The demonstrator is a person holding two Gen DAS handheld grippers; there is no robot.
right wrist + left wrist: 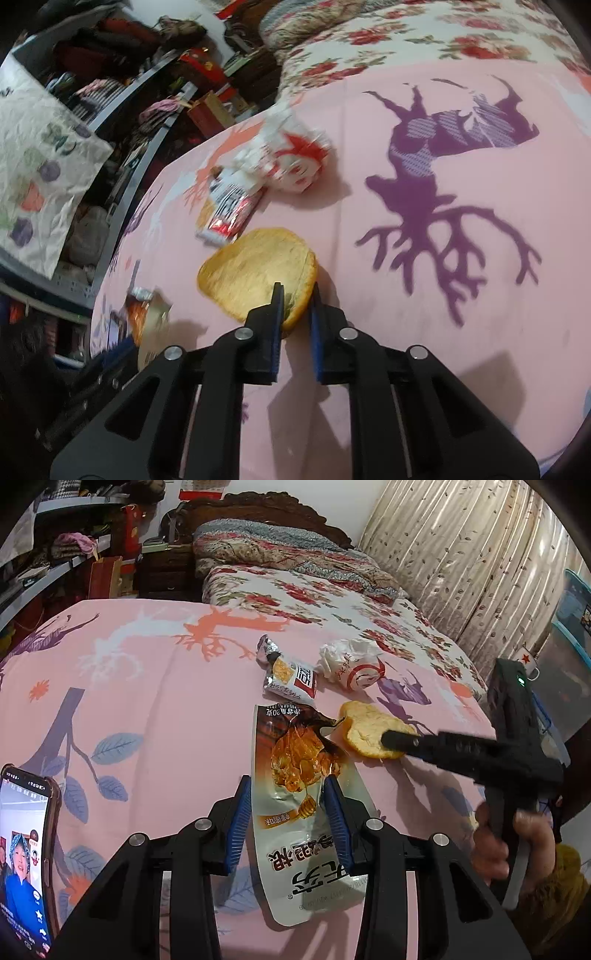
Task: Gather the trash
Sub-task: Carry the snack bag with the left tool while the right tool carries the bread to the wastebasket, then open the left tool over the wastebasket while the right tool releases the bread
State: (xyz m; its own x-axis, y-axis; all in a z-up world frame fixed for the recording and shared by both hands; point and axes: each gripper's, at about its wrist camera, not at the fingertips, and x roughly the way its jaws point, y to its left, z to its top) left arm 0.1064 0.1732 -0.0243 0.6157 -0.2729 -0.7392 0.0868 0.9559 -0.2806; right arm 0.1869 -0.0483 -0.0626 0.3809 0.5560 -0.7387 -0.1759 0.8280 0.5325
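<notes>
The left gripper (288,786) has its blue-padded jaws closed against the two side edges of a long snack pouch (295,812), which lies flat on the pink bedsheet (155,701) and runs from under the gripper body out past the fingertips; the pouch's torn, amber-coloured end sits just beyond the tips. The right gripper (297,291) has its jaws pinched on the near rim of a piece of orange peel (258,269), the peel's pale inside facing up and its bulk spreading ahead and to the left of the tips. No earlier view is given, so only this hold can be told.

In the left wrist view the same peel (369,734) lies just right of the pouch's torn end, with the right gripper's (388,738) black fingers reaching across it from the right, and a hand (495,845) on its handle lower right. To the left of the left jaws, at the picture's edge, a phone (26,853) stands with its screen lit.

Beyond the left fingertips, past the torn pouch end, a small red-and-white wrapper (291,679) lies on the sheet, and just to its right a crumpled white paper with red print (351,664). In the right wrist view these two are ahead and left of the tips: the wrapper (229,210) near the peel, the crumpled paper (291,158) touching its far end.

Farther off are a floral quilt (332,602), folded bedding, a curtain (461,561) and cluttered shelves (66,554).
</notes>
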